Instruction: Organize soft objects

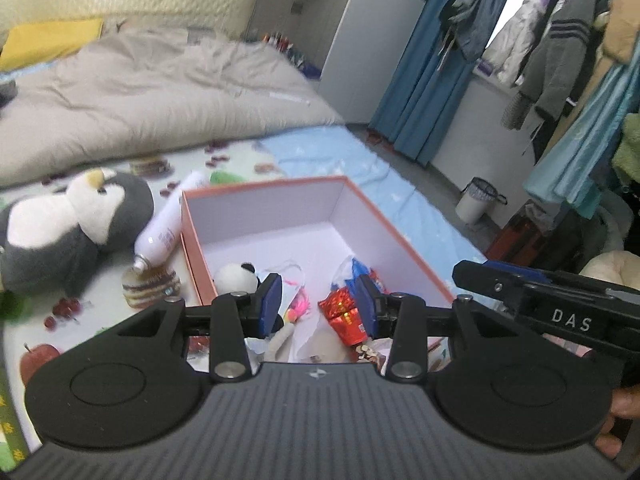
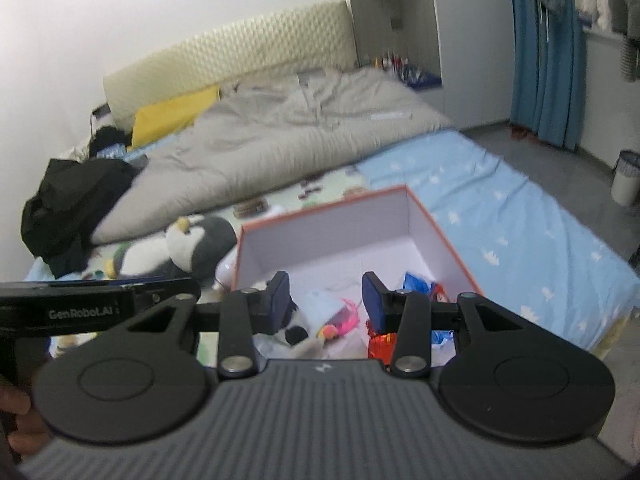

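An open orange box with a white inside (image 1: pixel 276 208) (image 2: pixel 360 224) stands on the bed. In it lie a small panda plush (image 1: pixel 236 276), a red foil packet (image 1: pixel 344 312) (image 2: pixel 380 344), a pink toy (image 1: pixel 298 304) (image 2: pixel 340 322) and a blue-and-red bag (image 1: pixel 360 272) (image 2: pixel 420 284). A grey and white penguin plush (image 1: pixel 76 224) (image 2: pixel 200 240) lies left of the box. My left gripper (image 1: pixel 320 304) is open and empty above the box's near end. My right gripper (image 2: pixel 326 304) is open and empty above the same end. The right gripper's side also shows in the left wrist view (image 1: pixel 560 304).
A white spray bottle (image 1: pixel 164 228) leans against the box's left wall. A grey duvet (image 1: pixel 152 92) (image 2: pixel 272 140) and black clothes (image 2: pixel 68 208) lie further back on the bed. Hanging clothes (image 1: pixel 560 52) and a white bin (image 1: pixel 478 204) (image 2: pixel 624 180) stand to the right.
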Demonstrator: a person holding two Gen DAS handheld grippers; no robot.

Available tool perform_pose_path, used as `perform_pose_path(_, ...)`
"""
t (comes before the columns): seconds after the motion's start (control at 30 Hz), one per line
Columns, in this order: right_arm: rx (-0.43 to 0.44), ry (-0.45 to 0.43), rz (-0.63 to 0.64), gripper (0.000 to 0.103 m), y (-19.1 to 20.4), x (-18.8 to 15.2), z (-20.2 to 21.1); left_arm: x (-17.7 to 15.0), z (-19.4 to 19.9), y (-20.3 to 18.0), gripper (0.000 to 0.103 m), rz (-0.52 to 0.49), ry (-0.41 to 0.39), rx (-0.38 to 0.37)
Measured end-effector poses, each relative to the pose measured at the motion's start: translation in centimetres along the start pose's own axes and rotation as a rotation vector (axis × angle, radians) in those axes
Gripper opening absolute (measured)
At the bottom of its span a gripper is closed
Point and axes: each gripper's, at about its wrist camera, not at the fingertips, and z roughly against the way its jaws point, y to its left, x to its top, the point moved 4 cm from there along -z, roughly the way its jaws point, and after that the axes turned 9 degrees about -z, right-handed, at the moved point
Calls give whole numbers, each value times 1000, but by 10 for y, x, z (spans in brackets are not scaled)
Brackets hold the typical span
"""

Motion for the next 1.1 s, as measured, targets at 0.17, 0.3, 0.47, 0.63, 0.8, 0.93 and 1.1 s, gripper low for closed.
perform_pose_path(0.17, 0, -48, -2, 43, 11, -5, 34, -1, 42, -6, 47, -21, -53, 2)
perform_pose_path(0.3, 0, -59, 2, 43, 18, -17, 54, -11, 70, -12, 50, -32, -82, -1)
perform_pose_path(0.47, -4, -65, 11, 43, 23, -34, 69, -31, 94, -19, 51, -36, -87, 4)
perform_pose_path(0.63, 2, -53, -9, 43, 22, -52, 77, -53, 105, -19, 51, -29, -74, 12)
perform_pose_path(0.8, -5, -52, 1, 43, 23, -65, 82, -68, 109, -20, 51, -19, -63, 10)
perform_pose_path(0.93, -6, -45, -1, 43, 24, -74, 83, -73, 109, -19, 51, -17, -58, 16)
perform_pose_path(1.1, -20, -35, -7, 57, 22, -76, 80, -77, 108, -16, 70, -11, -47, 28)
